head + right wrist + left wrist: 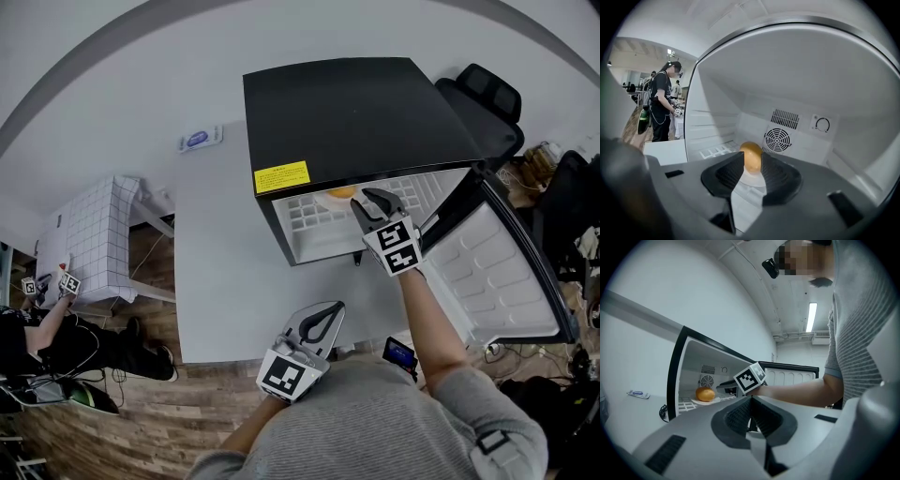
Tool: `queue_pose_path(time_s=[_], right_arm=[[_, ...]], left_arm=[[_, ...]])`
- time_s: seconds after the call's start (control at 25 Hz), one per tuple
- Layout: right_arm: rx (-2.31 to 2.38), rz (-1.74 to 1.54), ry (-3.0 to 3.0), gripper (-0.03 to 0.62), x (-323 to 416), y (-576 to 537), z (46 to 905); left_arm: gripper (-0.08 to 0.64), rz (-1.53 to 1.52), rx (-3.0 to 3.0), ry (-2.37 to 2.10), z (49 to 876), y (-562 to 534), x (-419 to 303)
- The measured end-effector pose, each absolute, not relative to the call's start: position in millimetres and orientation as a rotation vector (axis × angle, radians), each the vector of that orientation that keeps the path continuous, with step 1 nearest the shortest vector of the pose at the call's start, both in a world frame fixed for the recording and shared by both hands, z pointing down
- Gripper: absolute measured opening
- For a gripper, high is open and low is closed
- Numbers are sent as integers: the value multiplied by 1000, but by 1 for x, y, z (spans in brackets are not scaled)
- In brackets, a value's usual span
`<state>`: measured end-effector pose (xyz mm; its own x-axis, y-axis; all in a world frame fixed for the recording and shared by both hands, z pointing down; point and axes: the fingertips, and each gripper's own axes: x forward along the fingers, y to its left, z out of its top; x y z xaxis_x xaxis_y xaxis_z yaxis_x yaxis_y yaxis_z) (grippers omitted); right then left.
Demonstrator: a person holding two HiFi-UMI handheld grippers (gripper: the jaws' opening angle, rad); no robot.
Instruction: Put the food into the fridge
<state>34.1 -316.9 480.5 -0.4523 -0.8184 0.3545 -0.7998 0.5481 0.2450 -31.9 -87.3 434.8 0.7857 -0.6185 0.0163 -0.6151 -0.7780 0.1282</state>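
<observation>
Fridge (356, 112) on pale table (225, 281) (wood floor (122, 422))

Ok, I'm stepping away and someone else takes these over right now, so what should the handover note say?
Left hand-held gripper: shut, empty, near the table's front edge.
Right hand-held gripper: jaws slightly apart, empty, at the fridge mouth, food beyond them.
Food: golden bun on white plate, on the shelf; door open.
Done: food is in.
Left: withdraw the right one, probably shut the door.

fridge (356, 112) mouth open, door (497, 272) swung wide right, bun (751, 157) on plate (695, 401) inside
</observation>
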Motion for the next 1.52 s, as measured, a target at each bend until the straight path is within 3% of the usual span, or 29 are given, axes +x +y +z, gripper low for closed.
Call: queue_pose_path(time_s=[0.16,0.56,1.52], right_arm=[[1336,-83,-2346,65,38,-315,476],[1323,-93,-2334,14,40,-307,477],[1358,-40,-2451,12,62,-249,451]], left_arm=[[11,-71,2855,-990,431,-89,-31],[11,-34,2840,-969,438,-89,-30],[11,-71,2880,-937,428,-89,-21]])
